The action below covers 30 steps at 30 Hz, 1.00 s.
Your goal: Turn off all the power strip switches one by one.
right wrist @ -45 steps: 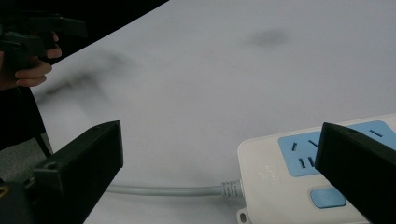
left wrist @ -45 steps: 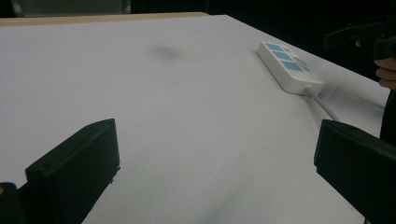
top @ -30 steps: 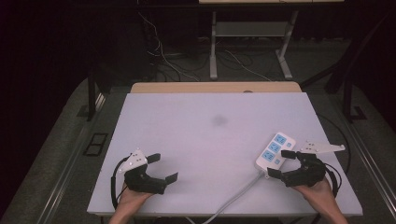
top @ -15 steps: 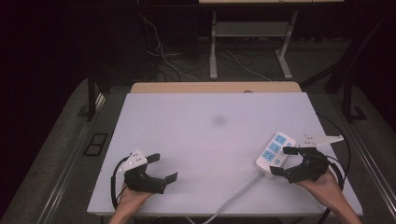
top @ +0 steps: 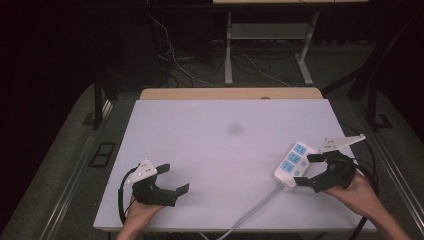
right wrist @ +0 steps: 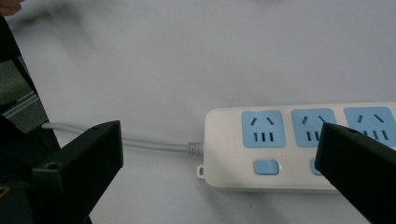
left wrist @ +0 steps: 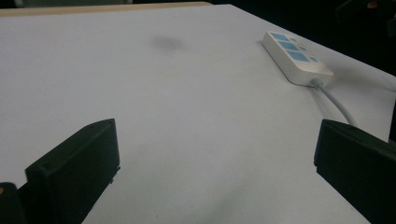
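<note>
Presently, the power strip (top: 292, 165) lies flat near the right edge of the white table (top: 220, 150), its grey cord (top: 250, 212) trailing toward the near edge. Just beside it on the right, the right gripper (top: 311, 171) is held with jaws spread wide, not touching it. At the near left, well apart, the left gripper (top: 172, 178) rests with jaws likewise spread, holding nothing.

Lab: test table (top: 200, 135), floor cables (top: 175, 60).
</note>
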Motion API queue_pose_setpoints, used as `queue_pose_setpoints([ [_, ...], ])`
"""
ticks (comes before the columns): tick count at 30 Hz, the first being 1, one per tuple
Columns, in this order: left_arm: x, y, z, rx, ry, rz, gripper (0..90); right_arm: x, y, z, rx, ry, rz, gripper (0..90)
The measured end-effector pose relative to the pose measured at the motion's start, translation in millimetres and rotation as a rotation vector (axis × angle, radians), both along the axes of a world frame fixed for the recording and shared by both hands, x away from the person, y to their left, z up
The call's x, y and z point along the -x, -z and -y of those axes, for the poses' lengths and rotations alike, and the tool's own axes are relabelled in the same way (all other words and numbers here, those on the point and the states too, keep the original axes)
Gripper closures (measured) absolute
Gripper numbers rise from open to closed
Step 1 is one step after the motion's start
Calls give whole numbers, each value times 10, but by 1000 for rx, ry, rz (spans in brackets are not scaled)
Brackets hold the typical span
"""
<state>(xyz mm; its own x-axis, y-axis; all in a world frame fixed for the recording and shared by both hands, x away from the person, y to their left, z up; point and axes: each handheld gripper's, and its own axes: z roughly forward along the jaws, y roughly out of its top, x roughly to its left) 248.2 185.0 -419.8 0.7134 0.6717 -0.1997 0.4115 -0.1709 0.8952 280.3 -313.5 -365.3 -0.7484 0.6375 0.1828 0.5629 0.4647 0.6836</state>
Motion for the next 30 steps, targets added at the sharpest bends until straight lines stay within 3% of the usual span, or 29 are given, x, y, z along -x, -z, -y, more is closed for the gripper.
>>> queue_pose_setpoints([
  [7,-6,12,11,1,4,-1,0,-94,-24,20,40,-39,-36,9],
  [12,-9,17,18,-2,5,-2,0,-163,7,-5,97,-76,-53,9],
  [14,-8,19,18,-2,2,-3,0,-183,21,-12,120,-78,-55,48],
  [15,-9,20,17,-2,3,-4,0,-196,22,-3,120,-78,-55,167],
  [16,-11,24,18,1,2,-5,0,-209,25,5,113,-69,-59,231],
  [18,-13,28,19,0,3,-7,0,-234,36,18,112,-61,-71,197],
  [20,-16,30,20,-2,4,-6,0,-264,49,45,113,-55,-63,294],
  [22,-18,32,21,-3,2,-7,0,-273,53,56,110,-52,-63,334],
  [23,-18,33,20,-4,2,-8,0,-291,64,80,90,-44,-88,429],
  [25,-21,36,16,-3,1,-9,0,-297,74,94,78,-39,-104,456],
  [30,-27,36,1,1,-4,-10,0,-304,140,158,46,-35,-96,636],
])
